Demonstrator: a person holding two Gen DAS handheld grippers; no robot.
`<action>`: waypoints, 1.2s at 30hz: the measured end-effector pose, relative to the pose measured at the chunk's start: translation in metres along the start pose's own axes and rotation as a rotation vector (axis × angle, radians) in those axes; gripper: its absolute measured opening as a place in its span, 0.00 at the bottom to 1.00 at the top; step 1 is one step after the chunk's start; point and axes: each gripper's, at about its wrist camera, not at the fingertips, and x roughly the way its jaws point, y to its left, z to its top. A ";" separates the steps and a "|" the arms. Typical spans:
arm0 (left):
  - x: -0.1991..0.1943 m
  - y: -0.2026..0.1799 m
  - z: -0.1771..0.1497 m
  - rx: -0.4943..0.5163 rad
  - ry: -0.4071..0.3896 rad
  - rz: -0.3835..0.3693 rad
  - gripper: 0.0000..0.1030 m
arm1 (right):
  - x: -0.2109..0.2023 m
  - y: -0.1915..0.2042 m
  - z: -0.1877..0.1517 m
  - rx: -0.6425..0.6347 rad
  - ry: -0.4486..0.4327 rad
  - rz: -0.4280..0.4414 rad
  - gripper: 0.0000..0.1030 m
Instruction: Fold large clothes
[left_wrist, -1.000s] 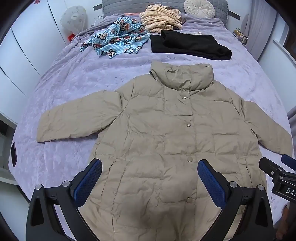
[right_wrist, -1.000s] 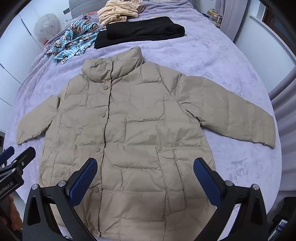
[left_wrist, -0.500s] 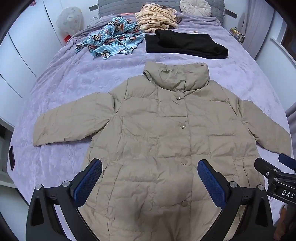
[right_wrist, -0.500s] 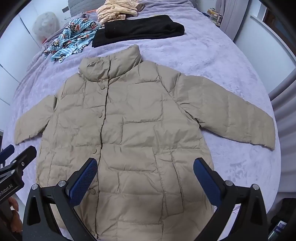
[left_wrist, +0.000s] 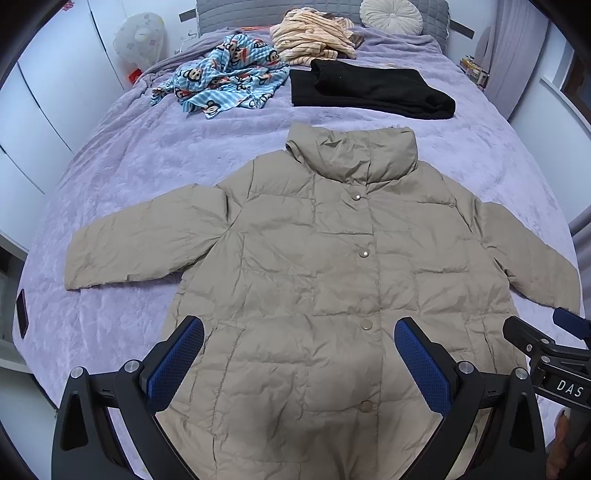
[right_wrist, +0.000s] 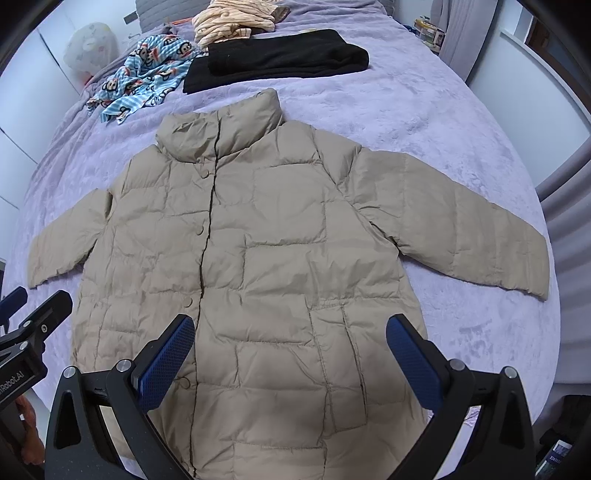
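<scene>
Beige puffer jacket (left_wrist: 332, 280) is lying flat, buttoned, on the purple bedspread (left_wrist: 140, 158); we are holding left gripper (left_wrist: 299, 354) and right gripper (right_wrist: 290, 350) spread wide above its hem, gripping nothing.

Left wrist view: looking forward and down between the left gripper (left_wrist: 299, 360) fingers, from near the jacket (left_wrist: 332, 280) hem toward the headboard. Right wrist view: same heading through the right gripper (right_wrist: 290, 356), set just rightward. Shared: whole jacket, purple bedspread (right_wrist: 424, 122), far clothes.
</scene>
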 end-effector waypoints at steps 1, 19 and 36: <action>0.000 0.001 0.000 -0.003 0.001 -0.001 1.00 | 0.000 0.000 0.000 0.000 0.000 0.000 1.00; 0.000 0.002 -0.002 -0.007 0.005 -0.006 1.00 | 0.000 0.001 0.001 -0.002 -0.004 0.000 1.00; 0.000 0.002 -0.001 -0.006 0.005 -0.007 1.00 | -0.001 0.001 0.002 -0.001 -0.002 -0.005 1.00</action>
